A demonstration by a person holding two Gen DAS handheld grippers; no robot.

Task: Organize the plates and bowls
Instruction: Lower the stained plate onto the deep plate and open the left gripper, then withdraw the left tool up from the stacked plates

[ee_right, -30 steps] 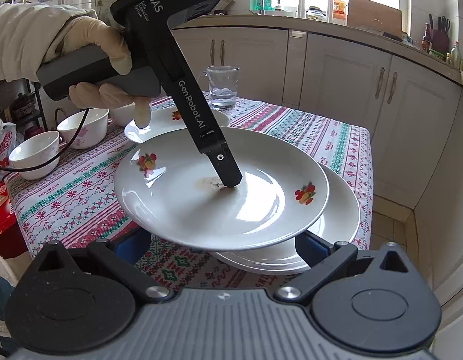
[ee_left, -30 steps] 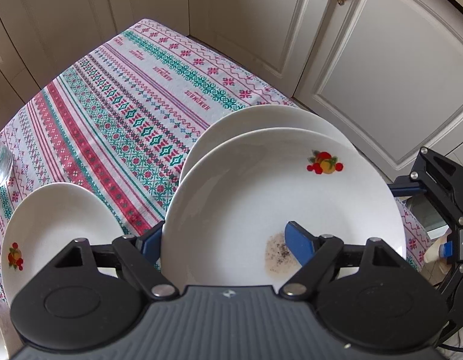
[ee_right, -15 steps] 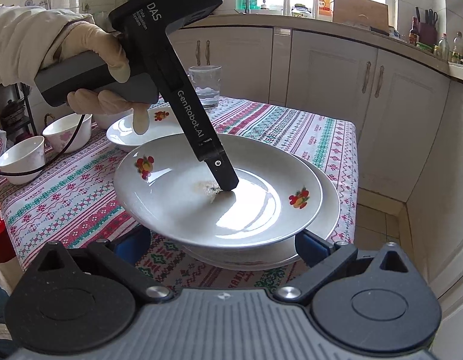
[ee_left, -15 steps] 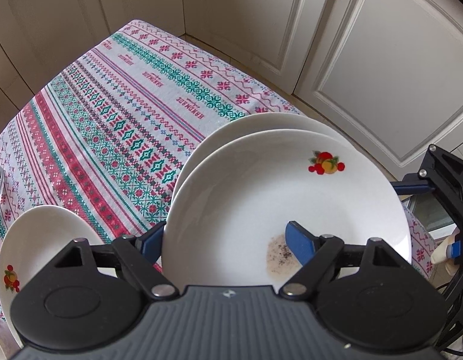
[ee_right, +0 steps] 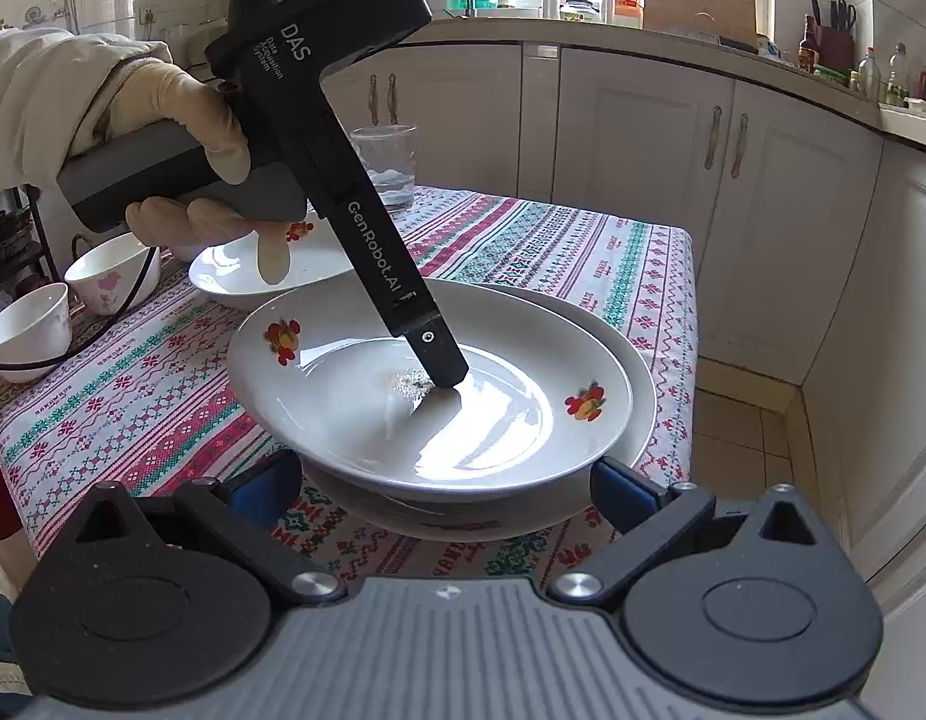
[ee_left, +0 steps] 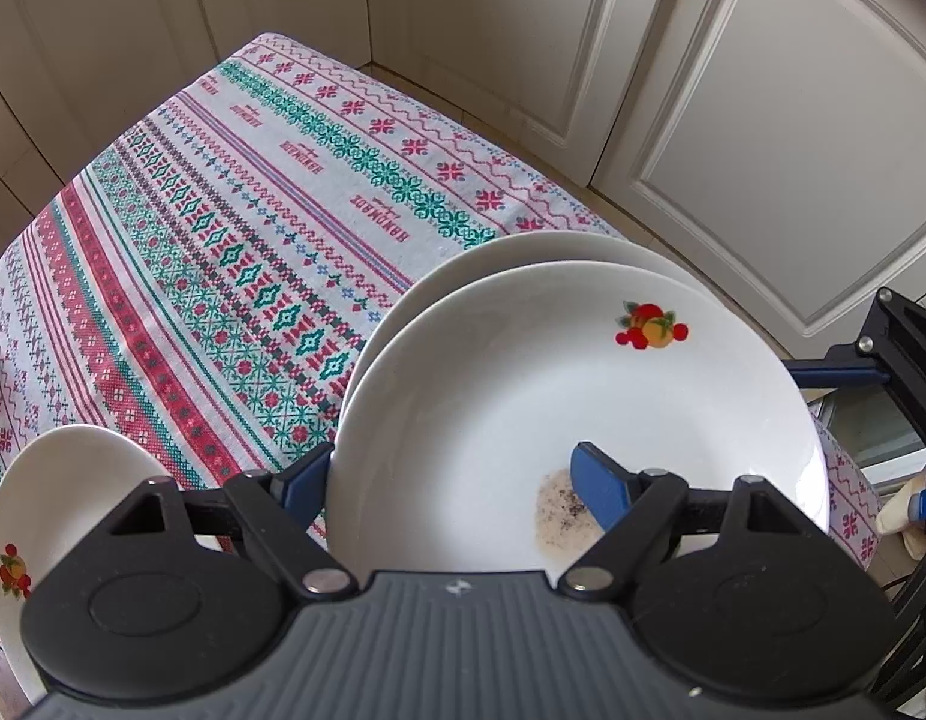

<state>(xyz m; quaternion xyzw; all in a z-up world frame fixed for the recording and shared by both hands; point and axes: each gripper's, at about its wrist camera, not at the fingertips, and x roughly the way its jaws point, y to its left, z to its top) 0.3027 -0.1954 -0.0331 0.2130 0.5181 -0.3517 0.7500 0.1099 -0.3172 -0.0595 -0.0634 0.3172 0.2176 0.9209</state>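
Your left gripper is pinching the stained plate; your right gripper is gaping empty. Off-centre, it could slide off the lower plate.

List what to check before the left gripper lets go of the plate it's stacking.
1. Grip: ok. The left gripper is shut on the upper plate, with one finger on the inside and the other under the rim.
2. Alignment: ok. The upper plate sits over the lower plate, whose rim shows beyond it.
3. Seating: cannot tell. The upper plate looks tilted, so full contact isn't clear.
4. Right gripper: ok. It is open and holds nothing, low in front of the stack.
5. Clean surface: not ok. There is speckled residue by the inner finger.
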